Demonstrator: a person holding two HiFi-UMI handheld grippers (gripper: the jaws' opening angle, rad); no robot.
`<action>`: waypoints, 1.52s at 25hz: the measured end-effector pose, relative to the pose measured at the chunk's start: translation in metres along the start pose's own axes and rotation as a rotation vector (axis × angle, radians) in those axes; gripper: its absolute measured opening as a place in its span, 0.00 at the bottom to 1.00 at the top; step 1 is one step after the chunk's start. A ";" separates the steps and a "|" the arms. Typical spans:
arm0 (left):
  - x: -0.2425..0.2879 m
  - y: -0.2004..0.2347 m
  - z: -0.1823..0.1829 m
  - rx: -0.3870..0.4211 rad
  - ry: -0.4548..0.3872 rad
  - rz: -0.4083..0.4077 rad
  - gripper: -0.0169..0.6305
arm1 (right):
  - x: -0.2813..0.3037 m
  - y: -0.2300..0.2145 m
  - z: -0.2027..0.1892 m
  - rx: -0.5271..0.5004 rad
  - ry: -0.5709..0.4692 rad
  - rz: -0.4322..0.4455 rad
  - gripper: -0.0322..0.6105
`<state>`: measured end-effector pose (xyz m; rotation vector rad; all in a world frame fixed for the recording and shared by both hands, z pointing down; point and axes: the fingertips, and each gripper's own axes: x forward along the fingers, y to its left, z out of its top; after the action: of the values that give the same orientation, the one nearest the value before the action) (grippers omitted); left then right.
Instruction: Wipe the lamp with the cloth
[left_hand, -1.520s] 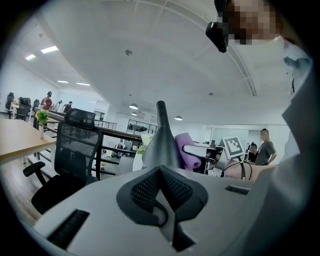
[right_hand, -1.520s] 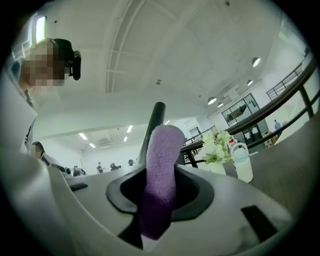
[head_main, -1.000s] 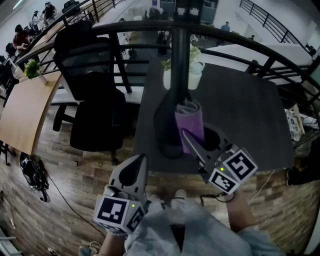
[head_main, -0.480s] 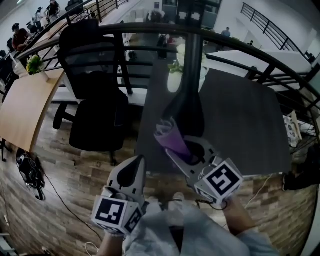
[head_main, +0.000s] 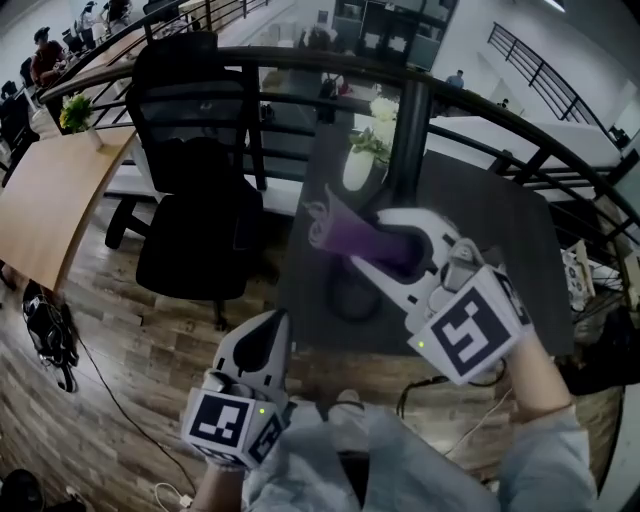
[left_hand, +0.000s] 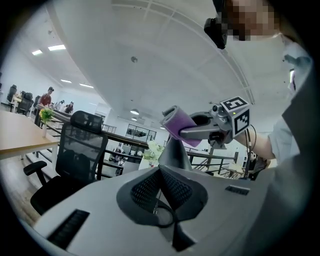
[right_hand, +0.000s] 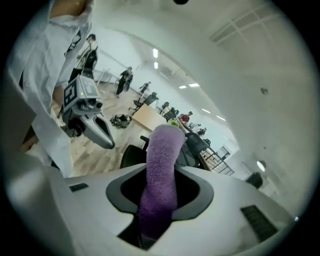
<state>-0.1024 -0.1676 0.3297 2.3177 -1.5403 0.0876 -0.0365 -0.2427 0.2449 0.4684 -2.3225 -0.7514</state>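
The lamp has a black pole (head_main: 411, 130) rising from a dark cone base (head_main: 350, 298) on the dark table (head_main: 500, 230). My right gripper (head_main: 368, 238) is raised over the base, shut on a rolled purple cloth (head_main: 340, 232) whose end points left. In the right gripper view the cloth (right_hand: 161, 175) runs up between the jaws. My left gripper (head_main: 271, 322) hangs low in front of the table edge, shut on nothing. From the left gripper view its jaws (left_hand: 160, 172) meet, and the cloth (left_hand: 178, 123) and the lamp base (left_hand: 174, 151) show beyond.
A white vase with flowers (head_main: 362, 160) stands beside the lamp pole. A black office chair (head_main: 195, 200) is left of the table, with a wooden desk (head_main: 50, 200) further left. A curved black railing (head_main: 300, 60) runs behind. People sit far off.
My right gripper has lifted the cloth off the lamp base and swung it up and leftward. The left gripper has stayed where it was.
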 end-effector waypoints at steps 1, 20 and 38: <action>-0.002 0.003 0.000 -0.001 -0.009 0.003 0.05 | 0.006 -0.006 0.002 -0.064 0.031 0.011 0.24; -0.030 0.030 0.001 -0.031 -0.100 0.057 0.04 | 0.087 0.015 -0.064 -0.673 0.611 0.410 0.24; -0.002 0.002 0.001 0.012 -0.073 -0.052 0.05 | 0.042 0.048 -0.070 -0.837 0.477 0.095 0.24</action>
<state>-0.1049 -0.1662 0.3285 2.3938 -1.5162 -0.0007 -0.0263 -0.2540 0.3389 0.1253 -1.4112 -1.2977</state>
